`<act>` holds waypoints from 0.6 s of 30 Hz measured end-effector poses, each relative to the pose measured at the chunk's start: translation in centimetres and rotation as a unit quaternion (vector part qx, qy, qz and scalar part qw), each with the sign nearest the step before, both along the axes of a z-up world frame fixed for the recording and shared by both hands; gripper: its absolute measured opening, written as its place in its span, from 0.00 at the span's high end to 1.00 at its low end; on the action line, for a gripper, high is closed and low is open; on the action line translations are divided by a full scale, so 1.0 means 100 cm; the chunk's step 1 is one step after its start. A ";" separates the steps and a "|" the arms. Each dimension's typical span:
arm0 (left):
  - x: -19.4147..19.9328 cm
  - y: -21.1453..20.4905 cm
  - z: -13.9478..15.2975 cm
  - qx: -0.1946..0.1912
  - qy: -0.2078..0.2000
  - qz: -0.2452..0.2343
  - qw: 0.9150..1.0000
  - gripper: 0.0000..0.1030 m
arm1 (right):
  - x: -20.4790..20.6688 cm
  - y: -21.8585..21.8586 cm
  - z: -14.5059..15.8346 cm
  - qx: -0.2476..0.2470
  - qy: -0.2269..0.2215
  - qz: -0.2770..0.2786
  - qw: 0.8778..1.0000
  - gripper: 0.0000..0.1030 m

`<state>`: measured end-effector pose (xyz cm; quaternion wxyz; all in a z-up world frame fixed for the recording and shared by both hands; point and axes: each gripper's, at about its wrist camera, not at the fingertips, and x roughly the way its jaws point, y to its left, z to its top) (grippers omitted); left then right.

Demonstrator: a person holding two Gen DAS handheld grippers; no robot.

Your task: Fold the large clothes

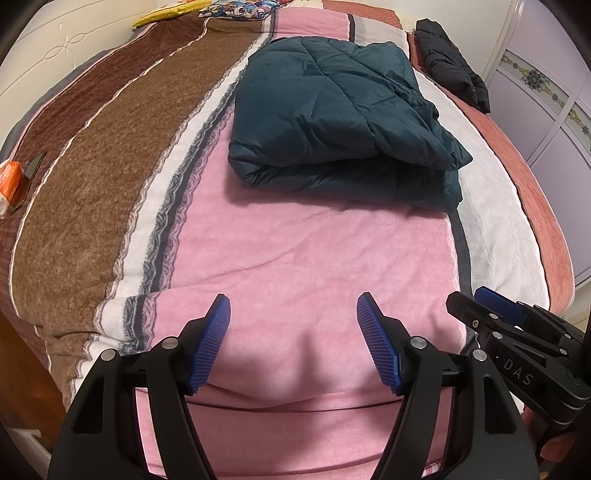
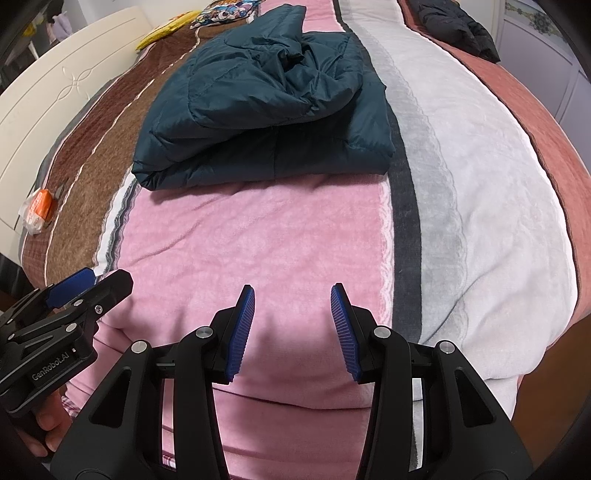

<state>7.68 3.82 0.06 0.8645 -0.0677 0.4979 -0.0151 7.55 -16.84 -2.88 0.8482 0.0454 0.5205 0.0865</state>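
A dark teal puffer jacket (image 1: 340, 122) lies folded into a thick bundle on the pink stripe of the bed blanket (image 1: 295, 251); it also shows in the right wrist view (image 2: 266, 118). My left gripper (image 1: 293, 306) is open and empty, low over the blanket near the bed's front edge, well short of the jacket. My right gripper (image 2: 291, 299) is open and empty, beside the left one. Each gripper shows at the edge of the other's view: the right gripper (image 1: 495, 306) and the left gripper (image 2: 85, 284).
A black garment (image 1: 450, 62) lies at the bed's far right. An orange packet (image 1: 9, 181) lies on the brown stripe at the left. A yellow item (image 1: 170, 11) and a patterned cloth (image 1: 236, 7) lie at the far end. A white headboard (image 2: 44, 110) stands left.
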 end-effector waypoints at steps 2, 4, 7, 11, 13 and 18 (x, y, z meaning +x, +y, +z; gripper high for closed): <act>0.000 0.000 0.000 0.000 0.000 0.000 1.000 0.34 | 0.000 0.000 0.000 0.000 0.000 0.000 1.000 0.58; 0.000 0.000 0.000 0.000 0.000 0.000 1.000 0.34 | 0.000 0.000 0.000 0.000 0.000 0.000 1.000 0.58; 0.000 -0.001 0.000 0.000 0.000 0.000 1.000 0.34 | 0.000 0.000 0.000 0.000 0.000 0.000 1.000 0.58; 0.000 -0.001 0.000 0.000 0.000 0.001 1.000 0.34 | 0.000 0.000 0.000 0.000 0.001 0.000 1.000 0.58; 0.000 -0.001 0.000 0.000 0.000 0.000 1.000 0.34 | 0.000 0.001 0.000 0.000 0.000 -0.001 1.000 0.58; 0.000 -0.001 0.000 0.003 0.003 0.001 1.000 0.34 | 0.000 0.000 0.000 0.000 0.001 0.000 1.000 0.58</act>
